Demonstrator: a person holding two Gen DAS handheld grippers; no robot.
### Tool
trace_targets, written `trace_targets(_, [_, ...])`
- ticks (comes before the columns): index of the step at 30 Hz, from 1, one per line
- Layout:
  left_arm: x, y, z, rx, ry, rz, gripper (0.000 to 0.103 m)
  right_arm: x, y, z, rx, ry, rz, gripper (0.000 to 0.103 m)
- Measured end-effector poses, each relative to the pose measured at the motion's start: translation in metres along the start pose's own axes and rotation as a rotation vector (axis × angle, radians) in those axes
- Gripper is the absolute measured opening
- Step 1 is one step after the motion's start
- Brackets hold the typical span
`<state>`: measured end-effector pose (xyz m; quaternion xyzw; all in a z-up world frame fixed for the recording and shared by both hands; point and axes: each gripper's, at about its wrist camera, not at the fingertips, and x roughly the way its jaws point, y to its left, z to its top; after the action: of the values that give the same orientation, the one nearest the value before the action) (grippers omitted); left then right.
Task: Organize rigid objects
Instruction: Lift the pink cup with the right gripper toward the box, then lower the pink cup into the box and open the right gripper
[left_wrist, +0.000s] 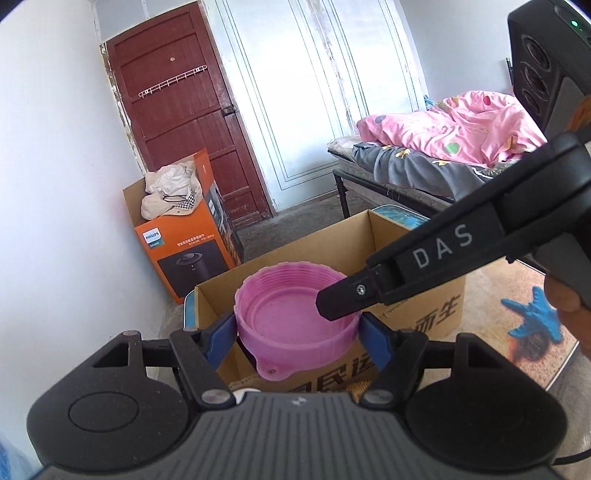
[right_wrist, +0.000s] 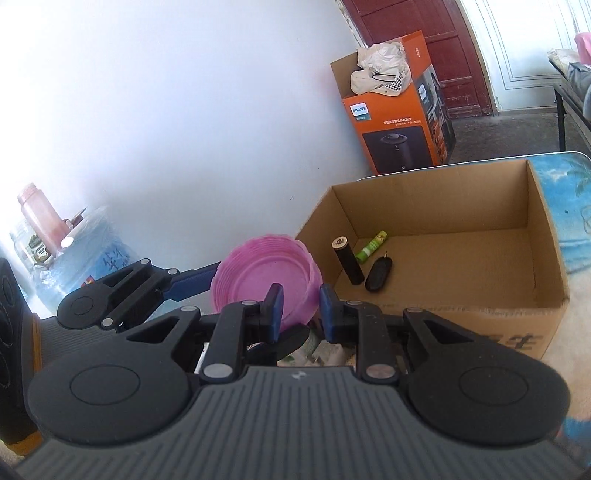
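Left gripper (left_wrist: 298, 328) is clamped on a pink ribbed lid (left_wrist: 295, 314), open side up; blue pads (left_wrist: 373, 332) press its outer wall from both sides, jaws set fairly wide to span it. The lid is held in the air over the near left corner of an open cardboard box (right_wrist: 436, 206) that sits on a table with a printed beach pattern (right_wrist: 569, 206). Right gripper (right_wrist: 301, 308) has its jaws nearly closed, with the near rim of the lid between them; firm contact of both pads cannot be confirmed. Inside the box, on the floor: a black cylinder (right_wrist: 349, 264), a green tube (right_wrist: 371, 245), a black oval case (right_wrist: 378, 275). An orange Philips carton (right_wrist: 399, 122) stands against the wall beyond.
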<state>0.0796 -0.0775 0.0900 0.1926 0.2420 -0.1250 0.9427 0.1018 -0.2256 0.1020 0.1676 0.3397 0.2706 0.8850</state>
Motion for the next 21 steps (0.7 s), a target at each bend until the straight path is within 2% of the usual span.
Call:
trace_targets(3, [0.035, 0.017, 0.017, -0.028, 0.078, -0.05, 0.073, 0.023, -0.013, 0.032, 0.018, 0.069, -0.01, 0.02])
trace_targets(10, [0.129, 0.06, 0.026, -0.164, 0.367, -0.204, 0.073, 0.098, -0.061, 0.074, 0.138, 0.3, -0.015, 0.02])
trace_targets(16, [0.177, 0.075, 0.015, -0.202, 0.534, -0.24, 0.073, 0.155, -0.085, 0.076, 0.206, 0.451, -0.012, 0.02])
trace_targets(19, [0.19, 0.078, 0.01, -0.209, 0.589, -0.247, 0.073, 0.173, -0.093, 0.074, 0.227, 0.504, -0.007, 0.02])
trace_targets(21, [0.193, 0.074, 0.01, -0.169, 0.599, -0.229, 0.073, 0.181, -0.101, 0.069, 0.243, 0.531, -0.001, 0.02])
